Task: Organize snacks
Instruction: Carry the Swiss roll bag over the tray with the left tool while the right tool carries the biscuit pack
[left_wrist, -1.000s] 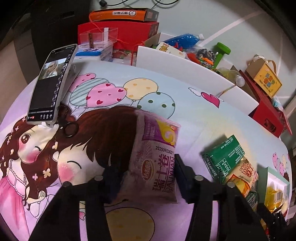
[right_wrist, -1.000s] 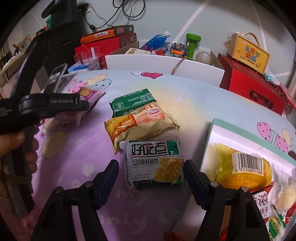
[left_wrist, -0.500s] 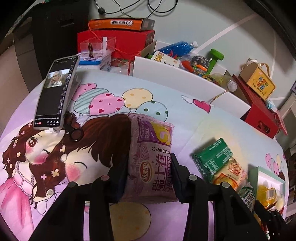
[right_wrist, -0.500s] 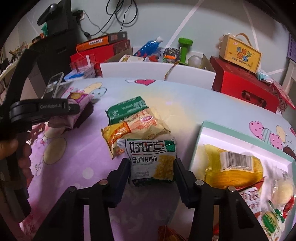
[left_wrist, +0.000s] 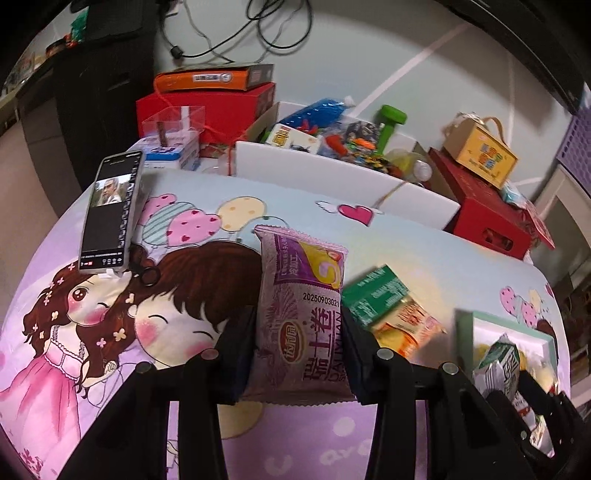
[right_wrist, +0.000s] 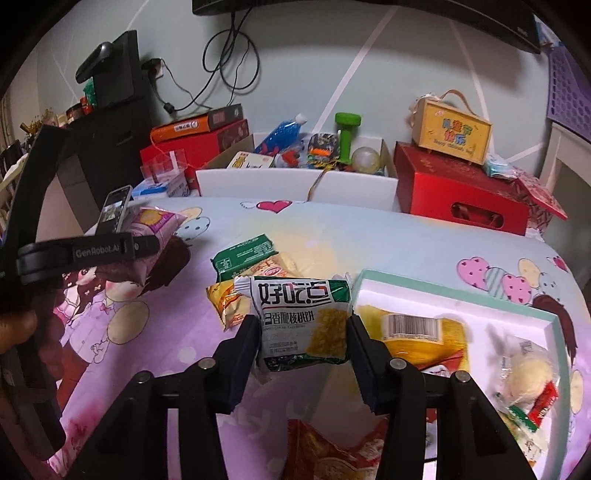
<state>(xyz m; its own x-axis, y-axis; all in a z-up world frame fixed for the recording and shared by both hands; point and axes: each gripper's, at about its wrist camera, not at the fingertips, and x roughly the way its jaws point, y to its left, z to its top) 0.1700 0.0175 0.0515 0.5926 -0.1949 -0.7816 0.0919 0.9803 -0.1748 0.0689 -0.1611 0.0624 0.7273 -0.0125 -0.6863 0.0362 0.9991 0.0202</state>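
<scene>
Two packets hang clamped, the purple snack bag (left_wrist: 301, 325) in the left gripper (left_wrist: 300, 350) and the green-and-white packet (right_wrist: 303, 321) in the right gripper (right_wrist: 303, 347), likely bound for the white tray (right_wrist: 461, 295) just right of it.

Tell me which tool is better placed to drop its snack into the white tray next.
Probably the right tool: its green-and-white packet hangs beside the white tray. The left tool, holding the purple packet, is farther away.

light: dim, warm indoor | shadows: soft | blur: motion smear at right | edges: fisheye bend, dark corners
</scene>
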